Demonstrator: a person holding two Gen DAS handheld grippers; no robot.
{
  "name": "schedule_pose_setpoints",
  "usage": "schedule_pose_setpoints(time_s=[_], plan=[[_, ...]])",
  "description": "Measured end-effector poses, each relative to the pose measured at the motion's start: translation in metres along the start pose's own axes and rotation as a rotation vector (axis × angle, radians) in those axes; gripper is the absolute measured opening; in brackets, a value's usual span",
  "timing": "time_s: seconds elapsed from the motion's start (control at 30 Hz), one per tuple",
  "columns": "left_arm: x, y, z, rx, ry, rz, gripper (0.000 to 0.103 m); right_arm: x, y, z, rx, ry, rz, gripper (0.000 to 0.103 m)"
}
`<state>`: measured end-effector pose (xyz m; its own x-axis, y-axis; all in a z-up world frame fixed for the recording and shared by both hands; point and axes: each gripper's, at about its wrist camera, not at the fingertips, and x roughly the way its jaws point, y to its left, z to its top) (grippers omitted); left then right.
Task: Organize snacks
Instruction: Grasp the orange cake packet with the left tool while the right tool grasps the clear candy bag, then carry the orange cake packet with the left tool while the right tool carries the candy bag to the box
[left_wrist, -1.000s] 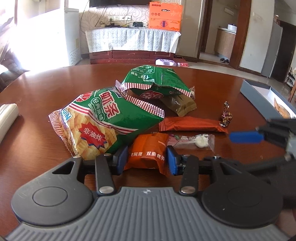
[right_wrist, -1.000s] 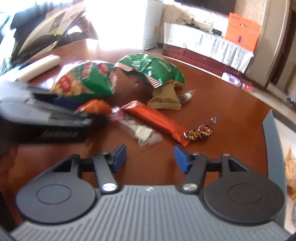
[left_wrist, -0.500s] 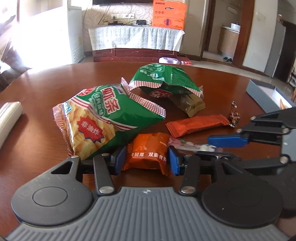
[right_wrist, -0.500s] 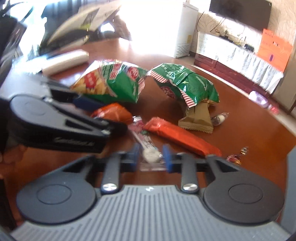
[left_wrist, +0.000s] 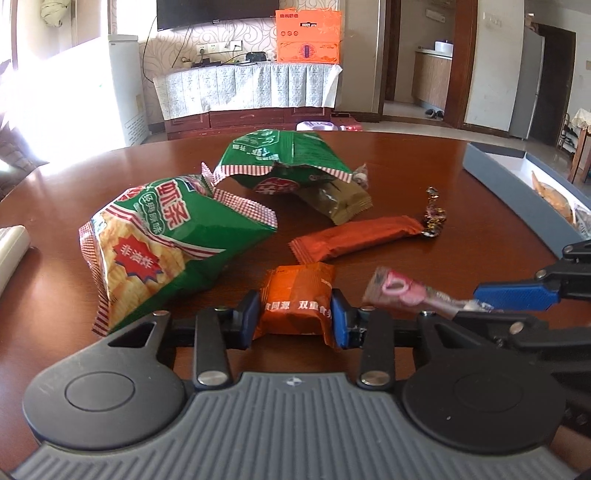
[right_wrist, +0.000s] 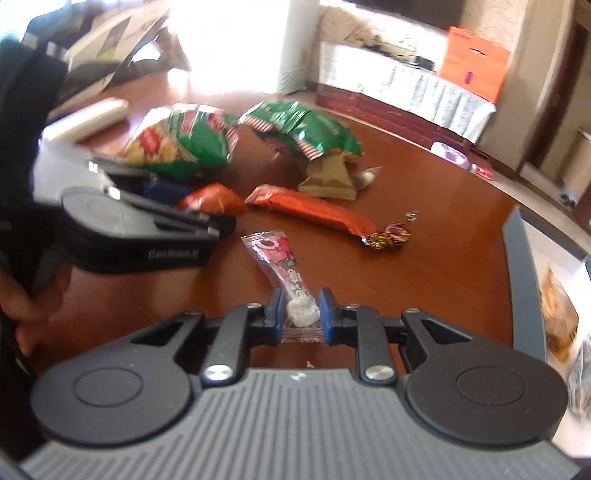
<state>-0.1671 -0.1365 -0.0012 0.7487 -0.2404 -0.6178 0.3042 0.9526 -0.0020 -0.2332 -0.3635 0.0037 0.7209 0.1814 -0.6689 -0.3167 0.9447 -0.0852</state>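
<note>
My left gripper (left_wrist: 295, 321) is shut on a small orange snack packet (left_wrist: 297, 299), held just above the brown table. My right gripper (right_wrist: 301, 314) is shut on the end of a clear pink candy stick packet (right_wrist: 277, 260); that packet also shows at the right of the left wrist view (left_wrist: 410, 293). On the table lie two green crisp bags (left_wrist: 162, 240) (left_wrist: 288, 162), an olive packet (left_wrist: 336, 201), a long orange bar (left_wrist: 354, 236) and a foil-wrapped candy (left_wrist: 434, 218).
A grey box (left_wrist: 517, 184) with snacks inside stands at the table's right edge; it also shows in the right wrist view (right_wrist: 524, 280). A white remote-like object (left_wrist: 11, 251) lies at the left. The left gripper's body (right_wrist: 140, 232) is close to the right gripper's left side.
My right gripper closed on the candy stick packet and lifted it back to the right. My left gripper stayed shut on the orange packet and raised it slightly.
</note>
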Motion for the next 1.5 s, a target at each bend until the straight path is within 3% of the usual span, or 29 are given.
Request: schedule_pose_setpoints(time_s=[0.57,1.5], plan=[[-0.021,-0.024,0.013,0.035,-0.064,-0.007,0.042,-0.036,-0.021,0.005,0.092,-0.118,0.012,0.023],[-0.031,-0.117,0.041,0.119,-0.115,-0.065,0.042,-0.088,-0.08,-0.009,0.207,-0.24,-0.078,0.023]])
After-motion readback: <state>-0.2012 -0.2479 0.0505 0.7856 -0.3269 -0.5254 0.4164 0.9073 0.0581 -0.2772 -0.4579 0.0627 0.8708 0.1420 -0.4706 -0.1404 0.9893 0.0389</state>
